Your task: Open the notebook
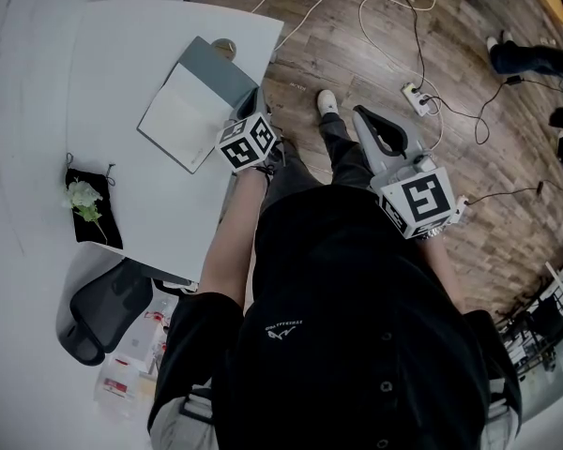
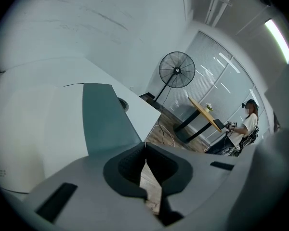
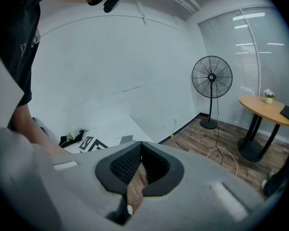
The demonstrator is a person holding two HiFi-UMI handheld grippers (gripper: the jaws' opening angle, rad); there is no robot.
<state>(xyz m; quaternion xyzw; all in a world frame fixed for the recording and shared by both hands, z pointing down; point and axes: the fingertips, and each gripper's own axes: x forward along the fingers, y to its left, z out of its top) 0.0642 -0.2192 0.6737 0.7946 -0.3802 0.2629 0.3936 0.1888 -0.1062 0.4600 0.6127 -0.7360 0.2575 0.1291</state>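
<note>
The notebook (image 1: 183, 115) lies on the white table (image 1: 122, 45), a white page facing up and its grey-green cover (image 1: 218, 69) turned out along the right side. In the left gripper view the white page (image 2: 38, 124) and the cover (image 2: 103, 114) fill the left half. My left gripper (image 1: 260, 98) is at the table's right edge, just beside the cover's near corner, shut (image 2: 145, 150) with nothing between the jaws. My right gripper (image 1: 360, 113) hangs over the wooden floor, away from the table, shut (image 3: 140, 150) and empty.
A black pouch with a white flower (image 1: 92, 209) lies on the table's near left. An office chair (image 1: 103, 312) stands below the table edge. Cables and a power strip (image 1: 415, 99) lie on the floor. A standing fan (image 2: 177, 71), a round wooden table (image 2: 204, 112) and a seated person (image 2: 245, 124) are farther off.
</note>
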